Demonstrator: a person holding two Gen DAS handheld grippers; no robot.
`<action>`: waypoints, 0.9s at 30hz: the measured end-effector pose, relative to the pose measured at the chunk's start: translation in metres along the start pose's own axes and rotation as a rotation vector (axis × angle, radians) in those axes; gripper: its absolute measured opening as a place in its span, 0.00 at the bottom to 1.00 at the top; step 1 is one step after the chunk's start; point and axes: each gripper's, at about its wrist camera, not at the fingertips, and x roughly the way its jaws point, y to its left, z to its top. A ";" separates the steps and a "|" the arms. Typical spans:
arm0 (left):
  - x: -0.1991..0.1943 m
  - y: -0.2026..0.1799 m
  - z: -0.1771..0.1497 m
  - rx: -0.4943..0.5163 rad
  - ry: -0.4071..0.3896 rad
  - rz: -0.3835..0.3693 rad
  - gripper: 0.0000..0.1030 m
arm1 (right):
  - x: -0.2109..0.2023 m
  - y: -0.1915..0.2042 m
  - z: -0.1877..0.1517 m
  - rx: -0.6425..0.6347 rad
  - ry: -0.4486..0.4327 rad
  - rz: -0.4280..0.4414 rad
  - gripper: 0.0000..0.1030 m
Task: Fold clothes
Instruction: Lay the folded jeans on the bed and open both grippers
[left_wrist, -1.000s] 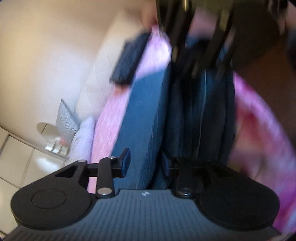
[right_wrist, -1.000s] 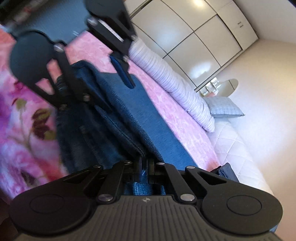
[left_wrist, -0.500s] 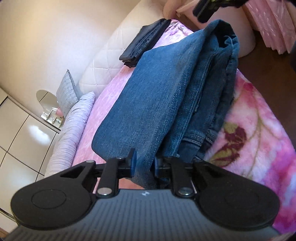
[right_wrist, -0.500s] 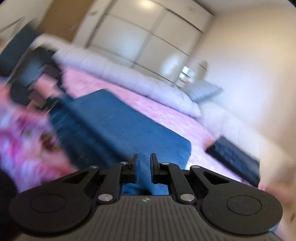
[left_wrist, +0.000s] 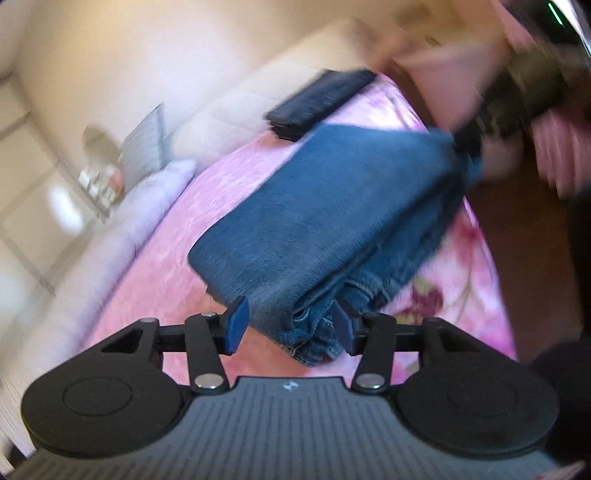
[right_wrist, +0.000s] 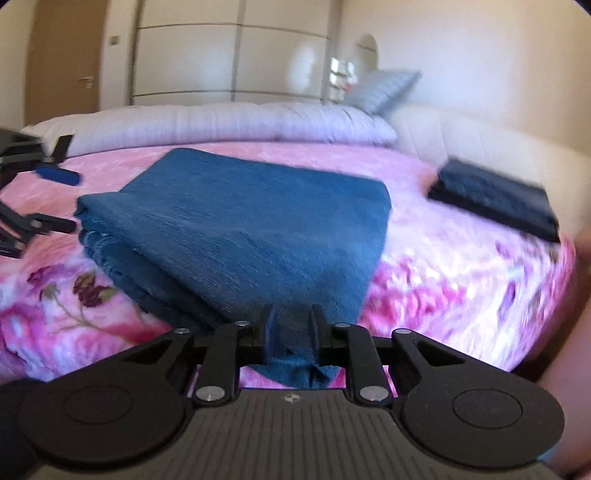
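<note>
**poster1:** Jeans (right_wrist: 236, 221) are folded into a thick blue stack, lying flat on the pink floral blanket (right_wrist: 461, 266) around the middle of the bed. Right gripper (right_wrist: 293, 328) sits at the near corner of the stack. Its blue pads are fairly close together with a bit of denim between them, so it looks like it's pinching that corner. The fabric bunches up and hangs down a little right below the pads.

**poster2:** And the left one?

**poster1:** Left gripper (left_wrist: 290, 326) is spread wide. The layered end of the jeans (left_wrist: 332, 221) sits in the gap between its fingers, but both pads look clear of the cloth, nothing clamped. From the right wrist view you can see it off to the left (right_wrist: 70, 199), splayed just beside the stack's edge.

**poster2:** Anything else on the bed?

**poster1:** Yep, a dark folded garment (right_wrist: 495, 201) lies near the far corner by the white quilted headboard (right_wrist: 480, 136), well apart from the jeans. A long lavender striped pillow (right_wrist: 221, 122) runs along the back edge, with a grey cushion (right_wrist: 384, 88) propped beside it. Both views are pretty motion-blurred, so finer detail is hard to make out.
</note>
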 end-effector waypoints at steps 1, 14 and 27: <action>-0.002 0.005 0.003 -0.052 -0.006 0.005 0.41 | 0.001 0.000 -0.002 0.015 0.012 -0.003 0.20; 0.030 0.026 0.019 -0.284 0.094 0.000 0.40 | 0.004 0.015 0.014 -0.036 0.115 -0.048 0.29; 0.041 0.050 0.029 -0.411 0.114 -0.039 0.40 | 0.004 0.009 0.015 -0.058 0.115 -0.013 0.29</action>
